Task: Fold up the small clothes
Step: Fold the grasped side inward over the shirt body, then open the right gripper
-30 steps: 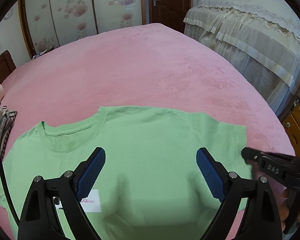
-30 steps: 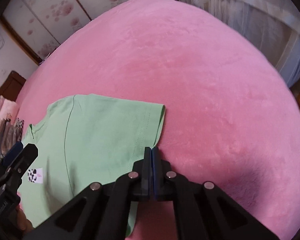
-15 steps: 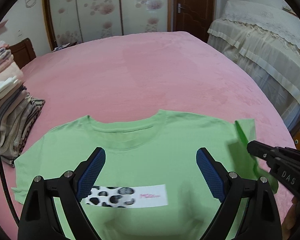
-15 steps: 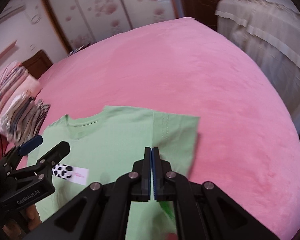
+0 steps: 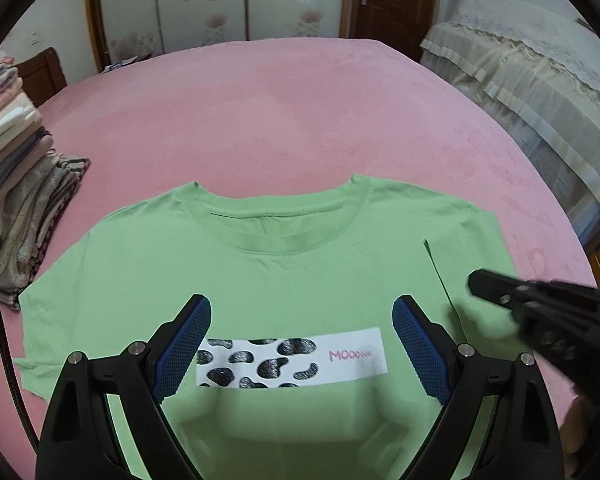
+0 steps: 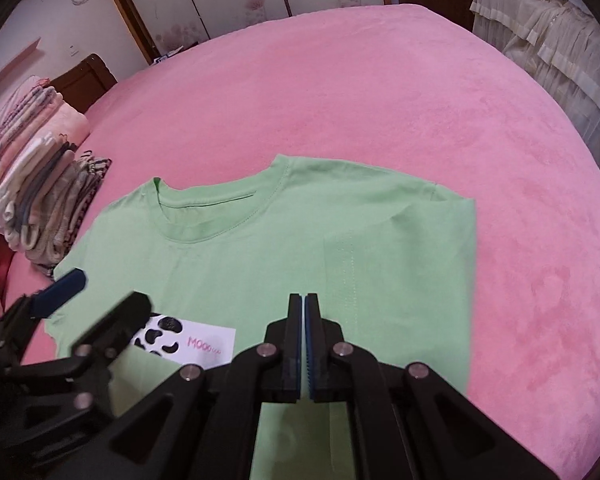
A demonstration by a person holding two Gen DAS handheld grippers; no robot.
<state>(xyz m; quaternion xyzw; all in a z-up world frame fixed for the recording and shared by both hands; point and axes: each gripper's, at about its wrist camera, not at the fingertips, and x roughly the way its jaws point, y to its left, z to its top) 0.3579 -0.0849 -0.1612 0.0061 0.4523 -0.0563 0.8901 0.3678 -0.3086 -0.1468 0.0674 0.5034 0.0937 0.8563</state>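
Observation:
A light green T-shirt (image 5: 284, 280) with a white cow-print band lies front up on the pink bed cover, collar away from me; it also shows in the right wrist view (image 6: 300, 248). Its right sleeve is folded inward over the body (image 6: 400, 264). My left gripper (image 5: 302, 344) is open and empty, hovering above the shirt's chest print (image 5: 292, 356). My right gripper (image 6: 304, 340) has its jaws pressed together above the folded sleeve; I see no cloth between the pads. It appears in the left wrist view (image 5: 540, 312) at the shirt's right edge.
A stack of folded clothes (image 5: 16, 192) sits on the left side of the bed (image 5: 300, 112), also in the right wrist view (image 6: 36, 184). A second bed with a cream cover (image 5: 532, 80) stands to the right. Wardrobe doors and a brown door lie beyond.
The right gripper has carried the right sleeve inward, and it now lies folded on the shirt body. Both grippers have pulled back and up, so the collar and cow print show fully.

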